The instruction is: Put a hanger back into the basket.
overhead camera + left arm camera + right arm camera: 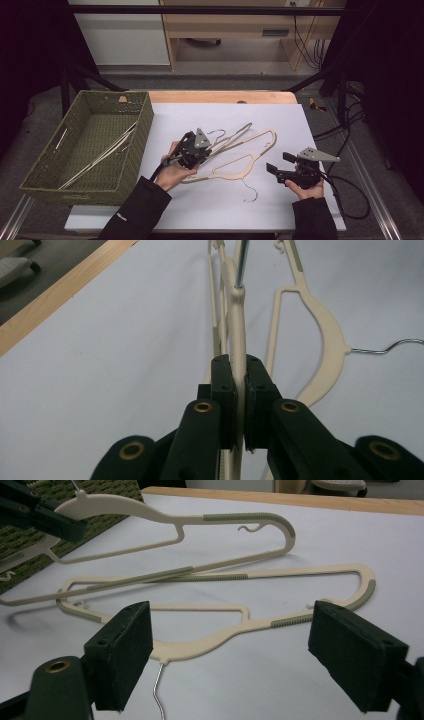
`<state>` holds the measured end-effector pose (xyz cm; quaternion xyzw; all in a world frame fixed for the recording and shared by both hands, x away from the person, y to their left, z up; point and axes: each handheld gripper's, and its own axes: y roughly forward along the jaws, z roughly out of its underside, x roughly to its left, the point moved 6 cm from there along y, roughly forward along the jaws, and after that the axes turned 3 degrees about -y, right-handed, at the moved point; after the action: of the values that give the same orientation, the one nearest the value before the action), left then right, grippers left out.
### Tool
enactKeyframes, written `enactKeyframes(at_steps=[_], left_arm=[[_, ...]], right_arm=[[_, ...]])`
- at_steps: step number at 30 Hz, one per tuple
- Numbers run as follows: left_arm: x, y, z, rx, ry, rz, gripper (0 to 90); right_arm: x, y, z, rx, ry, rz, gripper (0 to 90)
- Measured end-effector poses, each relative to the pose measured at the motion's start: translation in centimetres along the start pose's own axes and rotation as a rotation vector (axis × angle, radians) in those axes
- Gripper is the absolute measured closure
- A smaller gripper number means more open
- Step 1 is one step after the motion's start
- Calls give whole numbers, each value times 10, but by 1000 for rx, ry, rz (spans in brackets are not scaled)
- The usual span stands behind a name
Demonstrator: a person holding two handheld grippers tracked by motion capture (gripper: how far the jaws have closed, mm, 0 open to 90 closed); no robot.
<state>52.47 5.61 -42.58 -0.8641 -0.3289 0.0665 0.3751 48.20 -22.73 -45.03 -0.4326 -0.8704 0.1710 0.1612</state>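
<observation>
White sheeting [180, 210] covers the table, a green woven basket [142, 145] at its left. Left gripper [196, 149] pinches one cream hanger [237, 335]; lift it level to avoid snagging the second hanger [210, 647] before the wide-open right gripper [278, 171].
</observation>
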Motion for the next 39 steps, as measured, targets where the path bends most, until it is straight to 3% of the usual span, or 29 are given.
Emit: enactKeyframes(at_steps=[2,8,14,24,32,39], left_arm=[[4,-2,1,-17,-28,3,857],[6,-13,-1,-62,-55,11,857],[6,-39,-14,-124,-71,48,857],[9,-97,-41,-227,-55,77,857],[20,-139,-58,-282,-44,59,857],[32,-168,-68,-301,-35,31,858]], right_arm=[[0,0,0,2,4,1,157],[-1,-1,0,-5,-2,6,134],[0,-5,-2,-28,-3,5,94],[0,-10,-6,-55,-19,17,54],[3,-13,-9,-82,-50,8,45],[4,-13,-10,-83,-54,12,43]])
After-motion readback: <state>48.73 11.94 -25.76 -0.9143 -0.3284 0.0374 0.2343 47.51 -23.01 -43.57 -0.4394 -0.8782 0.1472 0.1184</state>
